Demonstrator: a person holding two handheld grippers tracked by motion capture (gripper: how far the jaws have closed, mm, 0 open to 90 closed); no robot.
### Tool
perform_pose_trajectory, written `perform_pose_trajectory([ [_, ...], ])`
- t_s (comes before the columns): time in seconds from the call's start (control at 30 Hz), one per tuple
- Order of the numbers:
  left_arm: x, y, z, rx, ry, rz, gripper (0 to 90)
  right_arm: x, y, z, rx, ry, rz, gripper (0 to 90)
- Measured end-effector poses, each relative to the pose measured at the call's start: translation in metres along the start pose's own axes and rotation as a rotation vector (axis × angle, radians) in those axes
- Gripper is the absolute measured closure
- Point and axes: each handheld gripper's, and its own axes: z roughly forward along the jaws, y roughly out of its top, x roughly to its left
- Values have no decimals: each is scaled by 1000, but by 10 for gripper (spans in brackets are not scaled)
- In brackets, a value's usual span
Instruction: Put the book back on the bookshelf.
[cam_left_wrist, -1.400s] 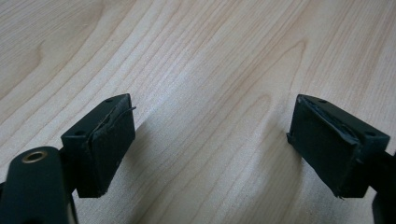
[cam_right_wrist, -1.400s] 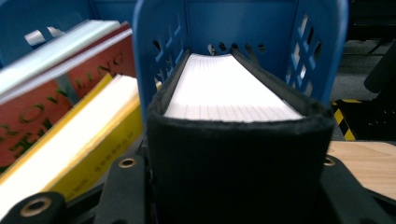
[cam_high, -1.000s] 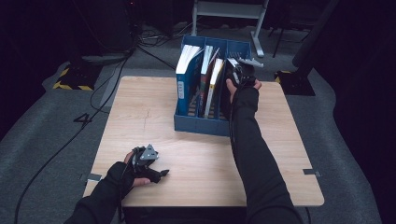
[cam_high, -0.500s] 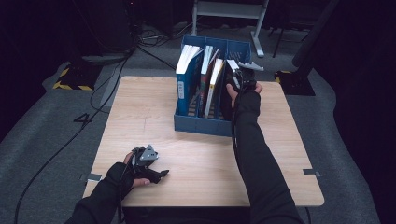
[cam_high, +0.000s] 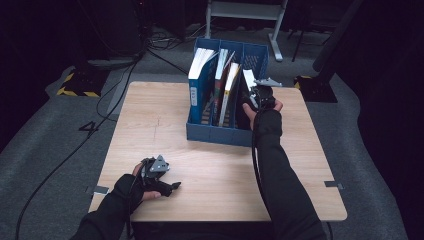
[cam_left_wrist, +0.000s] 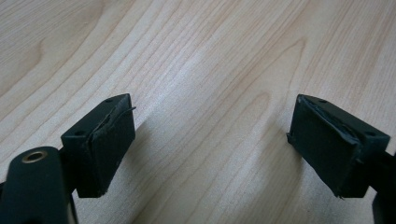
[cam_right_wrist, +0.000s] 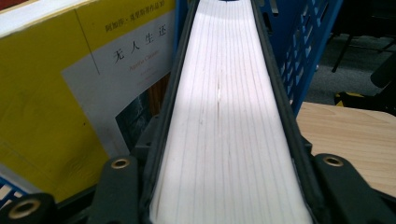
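Observation:
A thick book with black covers (cam_right_wrist: 224, 116) stands page edge up in the rightmost slot of a blue file rack (cam_high: 215, 134). My right gripper (cam_right_wrist: 224, 191) straddles it, one jaw against each cover. The jaws have just been opening a little, with the book still between them. From above, the right gripper (cam_high: 261, 92) sits at the rack's right end beside the book's white pages (cam_high: 248, 79). A yellow book (cam_right_wrist: 60, 93) leans in the neighbouring slot. My left gripper (cam_high: 171, 187) rests low at the table's near left, open, with only bare wood between its pads (cam_left_wrist: 105, 144).
The rack stands at the far middle of the wooden table (cam_high: 150, 115) and holds several more books (cam_high: 200, 65) in its left slots. Cables (cam_high: 120, 85) run over the grey floor at the left. A metal stand (cam_high: 245, 10) rises behind the rack.
My right hand has shifted a little to the right and nearer along the rack's right end, still at the book. The left hand has stayed where it was.

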Motion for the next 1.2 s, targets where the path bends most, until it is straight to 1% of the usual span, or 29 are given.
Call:
perform_pose_trajectory([
  [0.03, 0, 0, 0, 0, 0, 0, 148, -1, 0, -1, 8, 11, 7, 478],
  [0.27, 0, 0, 0, 0, 0, -3, 148, -5, 8, 1, 56, 49, -24, 438],
  [0.3, 0, 0, 0, 0, 0, -3, 148, -5, 8, 1, 56, 49, -24, 438],
  [0.33, 0, 0, 0, 1, 0, -2, 148, -5, 13, 3, 79, 54, -50, 420],
  [0.37, 0, 0, 0, 2, 0, -1, 148, -5, 13, 3, 79, 54, -50, 420],
  [0.43, 0, 0, 0, 1, 0, -1, 148, -6, 16, 5, 94, 63, -65, 402],
  [0.5, 0, 0, 0, 1, 0, -1, 148, -6, 19, 7, 103, 71, -64, 383],
  [0.57, 0, 0, 0, 3, -1, 0, 148, -3, 22, 11, 131, 63, -95, 371],
  [0.6, 0, 0, 0, 3, -2, -1, 148, -1, 24, 12, 147, 49, -127, 374],
  [0.67, 0, 0, 0, 3, -2, -1, 148, 1, 25, 13, 166, 36, -160, 382],
  [0.73, 0, 0, 0, 3, -1, -1, 148, 2, 26, 13, 170, 32, -155, 384],
  [0.77, 0, 0, 0, 3, -1, 0, 148, 0, 26, 14, 173, 41, -136, 382],
  [0.9, 0, 0, 0, 3, -2, 0, 148, -4, 25, 13, 176, 55, -107, 377],
  [0.93, 0, 0, 0, 2, -3, -1, 148, -5, 24, 12, 169, 62, -87, 377],
  [0.97, 0, 0, 0, 1, -2, -1, 149, -6, 22, 9, 156, 82, -69, 377],
  [1.0, 0, 0, 0, 1, -1, 0, 148, -8, 21, 7, 151, 92, -60, 382],
  [1.1, 0, -1, -1, 0, -1, 1, 149, -15, 12, -1, 119, 125, -50, 388],
  [1.2, 0, -1, -1, 0, -1, 2, 149, -20, 3, -9, 109, 155, -56, 387],
])
